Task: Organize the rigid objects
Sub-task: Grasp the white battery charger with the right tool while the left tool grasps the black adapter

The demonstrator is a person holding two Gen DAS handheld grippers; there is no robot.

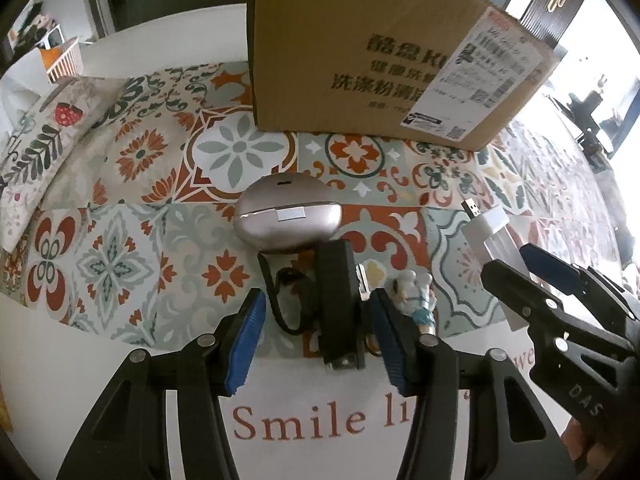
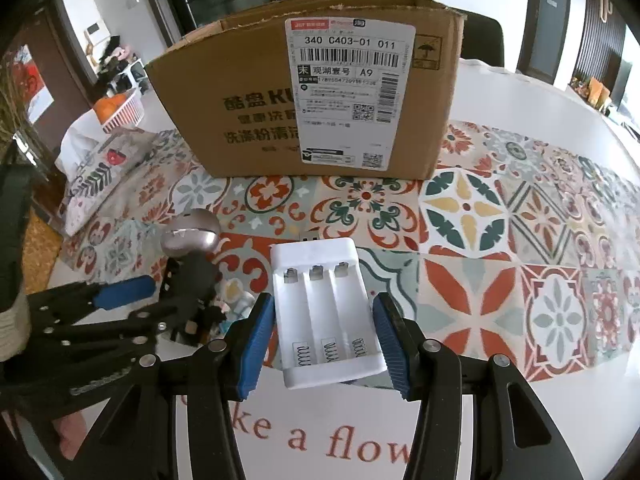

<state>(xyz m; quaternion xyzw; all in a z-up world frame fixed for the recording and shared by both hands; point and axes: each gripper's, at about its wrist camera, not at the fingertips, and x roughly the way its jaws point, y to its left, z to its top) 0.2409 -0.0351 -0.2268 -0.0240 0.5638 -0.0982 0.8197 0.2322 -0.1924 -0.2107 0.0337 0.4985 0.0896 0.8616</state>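
Note:
My left gripper (image 1: 320,344) points down at a black oblong device (image 1: 338,304) with a looped black cord, lying on the patterned cloth. The device sits between the blue pads; the left pad stands clear of it and the right pad is close beside it. A small white-and-blue figurine (image 1: 416,296) lies just right of that pad. A rose-gold oval case (image 1: 288,216) rests just beyond the device. My right gripper (image 2: 324,344) is shut on a white battery charger (image 2: 324,304), its empty slots facing up. The open cardboard box (image 2: 320,100) stands behind.
A leaf-patterned pillow (image 1: 40,152) lies at the table's left end, with a white basket (image 1: 64,60) beyond it. The right gripper (image 1: 507,259) with the charger (image 1: 488,224) hangs close on the right of my left one. The tablecloth (image 2: 520,240) stretches bare to the right.

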